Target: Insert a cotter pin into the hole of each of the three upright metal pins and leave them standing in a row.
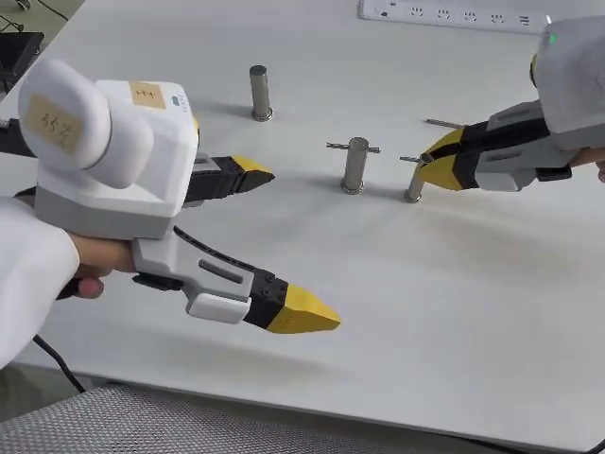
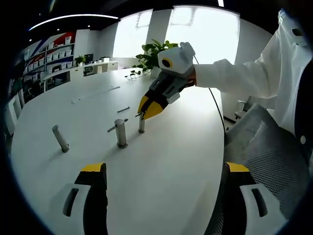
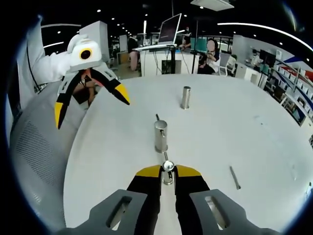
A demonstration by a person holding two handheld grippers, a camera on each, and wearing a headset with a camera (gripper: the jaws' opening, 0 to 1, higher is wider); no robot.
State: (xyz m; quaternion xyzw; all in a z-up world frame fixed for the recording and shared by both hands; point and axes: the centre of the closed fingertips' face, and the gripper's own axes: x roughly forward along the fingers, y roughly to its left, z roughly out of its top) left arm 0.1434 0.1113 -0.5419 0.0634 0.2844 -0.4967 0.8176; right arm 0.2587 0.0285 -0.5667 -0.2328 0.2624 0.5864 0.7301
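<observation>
Three upright metal pins stand in a row on the white table point(image 1: 454, 312). The far left pin point(image 1: 260, 92) is bare. A cotter pin point(image 1: 353, 147) lies crosswise through the middle pin point(image 1: 354, 168). At the right pin point(image 1: 414, 191) my right gripper point(image 1: 427, 161) is shut on a cotter pin point(image 1: 407, 160), whose end pokes out beside the pin's top. The right gripper view has those jaws close together around the pin's top point(image 3: 167, 166). My left gripper point(image 1: 284, 241) hangs open and holds nothing, nearer me and left of the row.
A loose cotter pin point(image 1: 442, 123) lies on the table behind the right pin. A white power strip point(image 1: 454, 14) runs along the far edge. A grey mesh chair point(image 1: 142, 421) sits below the table's near edge. A person point(image 3: 211, 51) sits far off at another desk.
</observation>
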